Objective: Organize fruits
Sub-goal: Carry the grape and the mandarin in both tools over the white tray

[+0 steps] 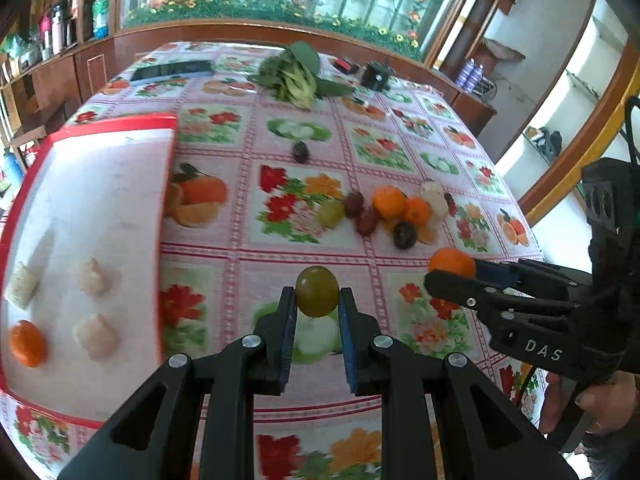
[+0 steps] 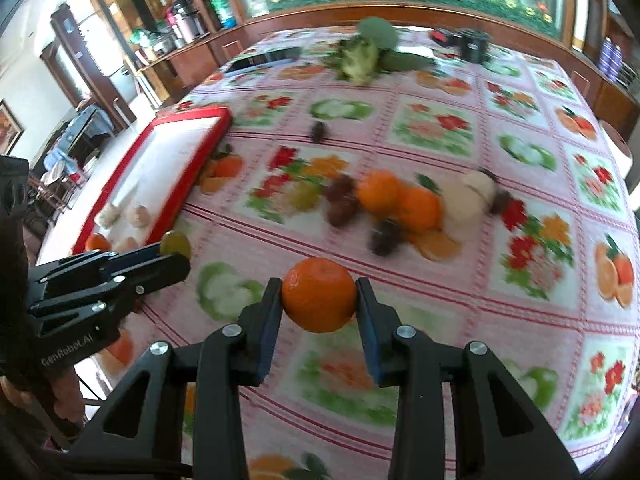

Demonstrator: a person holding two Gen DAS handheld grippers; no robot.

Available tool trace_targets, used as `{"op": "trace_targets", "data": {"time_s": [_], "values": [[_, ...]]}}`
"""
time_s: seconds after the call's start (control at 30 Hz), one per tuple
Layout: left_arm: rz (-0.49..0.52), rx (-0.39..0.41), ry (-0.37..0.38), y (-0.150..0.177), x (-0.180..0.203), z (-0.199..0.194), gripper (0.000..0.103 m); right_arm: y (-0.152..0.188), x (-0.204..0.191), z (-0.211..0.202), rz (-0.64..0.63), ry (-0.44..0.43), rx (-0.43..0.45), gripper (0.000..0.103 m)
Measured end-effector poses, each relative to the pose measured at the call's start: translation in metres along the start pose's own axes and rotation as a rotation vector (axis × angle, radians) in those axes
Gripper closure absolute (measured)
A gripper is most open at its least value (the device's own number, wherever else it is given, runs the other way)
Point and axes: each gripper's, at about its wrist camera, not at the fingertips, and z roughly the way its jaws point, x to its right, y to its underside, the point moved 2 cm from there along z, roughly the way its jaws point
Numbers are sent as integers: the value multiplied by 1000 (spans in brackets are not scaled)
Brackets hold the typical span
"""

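1. Clamping a green grape (image 1: 317,291) in my left claw (image 1: 318,300) above the flowered tablecloth (image 1: 248,128) — red-rimmed tray (image 1: 120,200) at nine o'clock, fruit pile (image 1: 394,210) at one.
2. My right claw (image 2: 319,295) pinches a mandarin (image 2: 319,294) — pile at twelve, tray at ten.

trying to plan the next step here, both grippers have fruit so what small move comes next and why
Probably carry the left gripper leftward over the red-rimmed tray and set down its green grape. The tray lies on its side of the table and already holds an orange and pale pieces, with bare space left. The right gripper, shut on a mandarin, can follow.
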Motion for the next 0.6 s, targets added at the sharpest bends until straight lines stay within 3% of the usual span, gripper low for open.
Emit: {"op": "trace_targets", "data": {"time_s": [0.33, 0.6], "values": [[-86, 50, -55, -9, -69, -31, 83, -35, -84, 32, -105, -102, -29, 65], [-149, 67, -144, -12, -127, -47, 83, -58, -141, 59, -169, -167, -40, 65]]}}
